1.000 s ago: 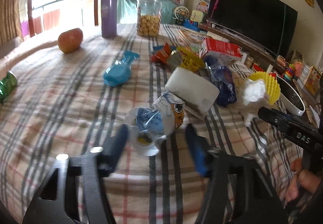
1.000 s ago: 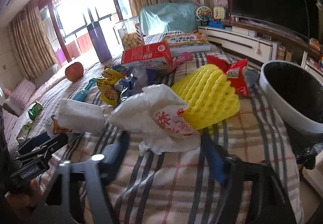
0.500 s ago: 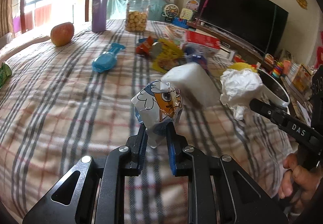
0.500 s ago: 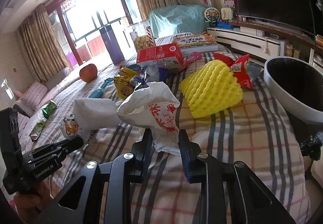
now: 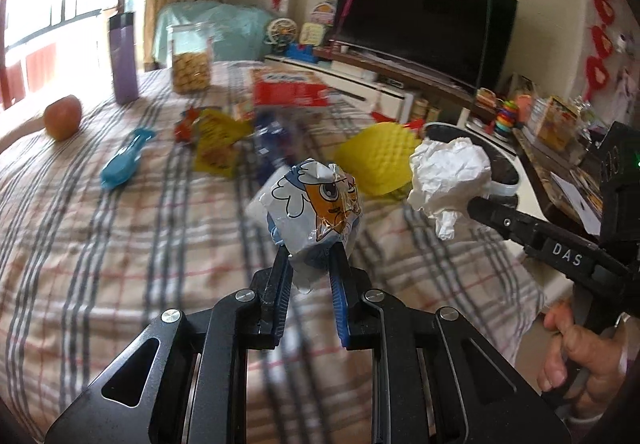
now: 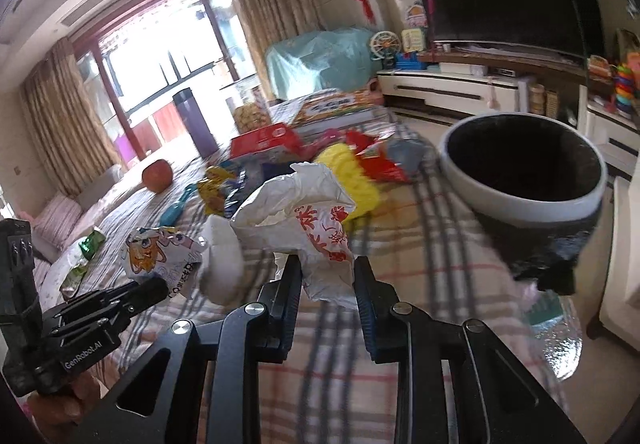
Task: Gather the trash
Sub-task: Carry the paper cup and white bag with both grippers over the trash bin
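My left gripper point(image 5: 309, 258) is shut on a crumpled white wrapper with an orange cartoon fish point(image 5: 314, 204) and holds it above the plaid cloth. That wrapper also shows in the right wrist view point(image 6: 160, 258). My right gripper point(image 6: 326, 268) is shut on a crumpled white plastic bag with red print point(image 6: 304, 216), lifted off the cloth; the bag also shows in the left wrist view point(image 5: 450, 174). The white trash bin with a black liner point(image 6: 524, 172) stands at the table's right edge, to the right of my right gripper.
On the plaid cloth point(image 5: 100, 244) lie a yellow foam net point(image 5: 376, 158), a yellow snack bag point(image 5: 218, 138), a red box point(image 5: 290, 92), a blue scoop point(image 5: 124, 160), an apple point(image 5: 62, 118), a purple bottle point(image 5: 124, 58) and a cookie jar point(image 5: 191, 58). A white foam piece point(image 6: 222, 264) lies left of my right gripper.
Both grippers closed on their trash, then lifted it off the cloth and moved right toward the bin, which now looms larger in the right wrist view.
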